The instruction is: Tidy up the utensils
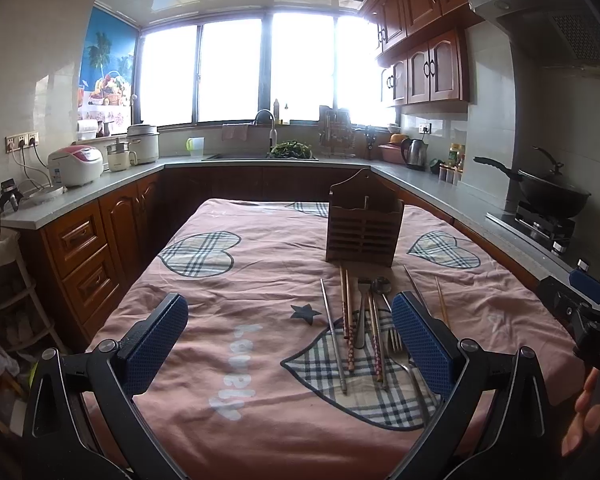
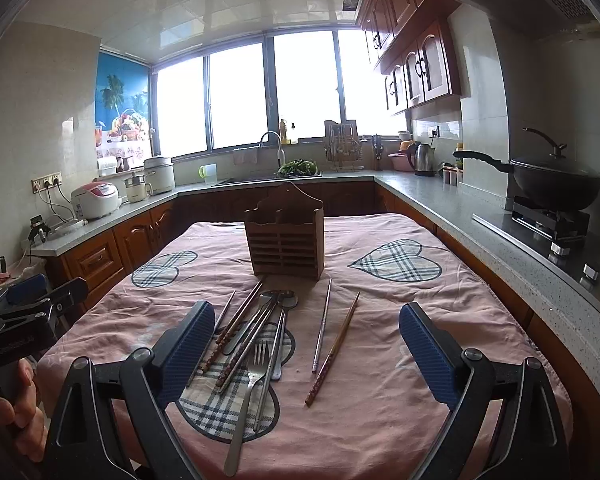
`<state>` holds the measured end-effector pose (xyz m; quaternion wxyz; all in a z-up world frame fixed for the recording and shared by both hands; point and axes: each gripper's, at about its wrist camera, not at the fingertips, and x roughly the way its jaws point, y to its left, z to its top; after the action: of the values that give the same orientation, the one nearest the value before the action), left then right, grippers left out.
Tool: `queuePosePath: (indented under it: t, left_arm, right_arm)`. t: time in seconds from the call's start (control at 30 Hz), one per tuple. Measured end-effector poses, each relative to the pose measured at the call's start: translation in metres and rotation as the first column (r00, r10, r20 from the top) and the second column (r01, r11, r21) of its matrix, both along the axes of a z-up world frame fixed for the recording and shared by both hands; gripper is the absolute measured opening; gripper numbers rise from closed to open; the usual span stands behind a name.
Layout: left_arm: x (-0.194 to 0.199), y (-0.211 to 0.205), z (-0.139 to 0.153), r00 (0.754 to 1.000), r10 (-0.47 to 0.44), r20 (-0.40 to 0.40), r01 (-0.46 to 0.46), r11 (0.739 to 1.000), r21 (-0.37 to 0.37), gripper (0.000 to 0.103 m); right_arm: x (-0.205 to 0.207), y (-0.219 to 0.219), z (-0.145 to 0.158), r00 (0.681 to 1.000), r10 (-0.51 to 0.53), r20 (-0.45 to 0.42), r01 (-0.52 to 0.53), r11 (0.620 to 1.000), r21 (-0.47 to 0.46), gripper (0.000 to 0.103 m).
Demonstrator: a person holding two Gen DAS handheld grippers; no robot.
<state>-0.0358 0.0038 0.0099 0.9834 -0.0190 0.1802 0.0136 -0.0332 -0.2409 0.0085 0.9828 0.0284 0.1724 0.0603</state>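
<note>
1. On the pink cloth in front of the wooden utensil holder, the loose utensils lie in a heap: chopsticks, spoons and a fork, with one metal chopstick and one wooden chopstick apart to the right.
2. Nothing is sorted yet, I judge; this is the approach.
3. The left gripper and right gripper hover spread wide, holding nothing.
4. Next: pinch one piece, likely a separated chopstick, and stand it in the holder.
5. Overlapping pieces may drag along.

Pink cloth w/ plaid hearts
</note>
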Motion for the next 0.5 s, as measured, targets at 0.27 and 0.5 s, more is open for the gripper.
queuePosePath:
  t: [0.27,0.5]
  left_arm:
    - [-0.0026,0.0005,-0.0008,1.000,0.007,0.009,-0.007,1.000,0.002,0.103]
    - [-0.0026,0.0020,-0.0008,1.000,0.009,0.007,-0.009,1.000,-0.001,0.103]
  right_arm:
    - [-0.0023,-0.0004,-0.0002,1.000,0.002,0.013,-0.002,1.000,0.008,0.095]
    - [-0.0042,0.0023,0.0004,1.000,0.012,0.025,-0.012,1.000,0.004,0.096]
